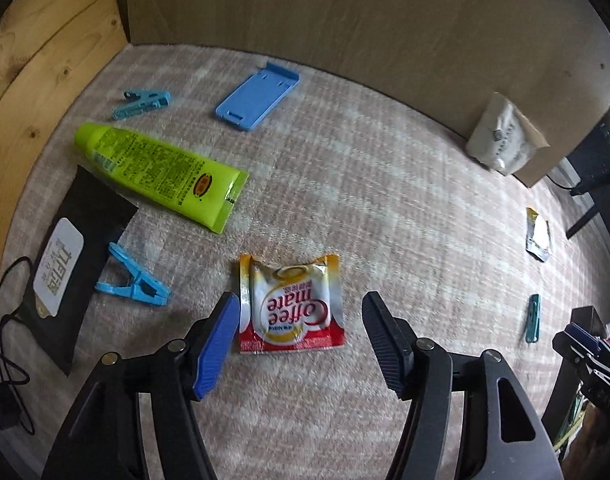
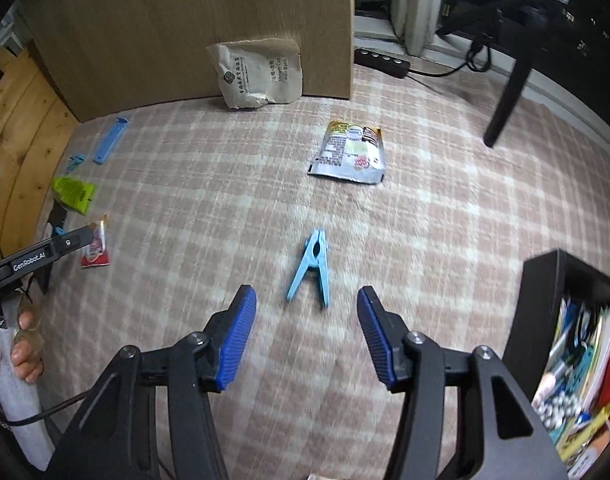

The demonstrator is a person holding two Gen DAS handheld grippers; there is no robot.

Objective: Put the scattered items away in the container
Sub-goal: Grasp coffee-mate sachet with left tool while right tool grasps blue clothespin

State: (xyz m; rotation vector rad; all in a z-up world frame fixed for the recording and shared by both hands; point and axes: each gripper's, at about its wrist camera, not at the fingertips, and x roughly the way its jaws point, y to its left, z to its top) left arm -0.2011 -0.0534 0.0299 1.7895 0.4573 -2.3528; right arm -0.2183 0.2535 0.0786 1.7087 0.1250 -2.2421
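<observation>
Both ribbed claws gape: the left claw (image 1: 301, 312) straddles a crinkled red-and-white foil creamer sachet (image 1: 291, 306) on the plaid woven tabletop (image 1: 405, 208), the right claw (image 2: 307, 308) faces a blue plastic clothespin (image 2: 313, 266), its view alone revealing the crammed black container (image 2: 545, 280).

The right tongs (image 2: 307, 304) stand wide apart above a blue clothespin (image 2: 314, 268) on the checked cloth (image 2: 425, 216); a black container (image 2: 545, 276) is at right.

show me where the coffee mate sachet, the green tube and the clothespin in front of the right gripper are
Coffee mate sachet (image 1: 292, 307): left wrist view, on its printed front.
Green tube (image 1: 161, 170): left wrist view, mid-body.
Blue clothespin (image 2: 314, 266): right wrist view, near its hinge.
</observation>
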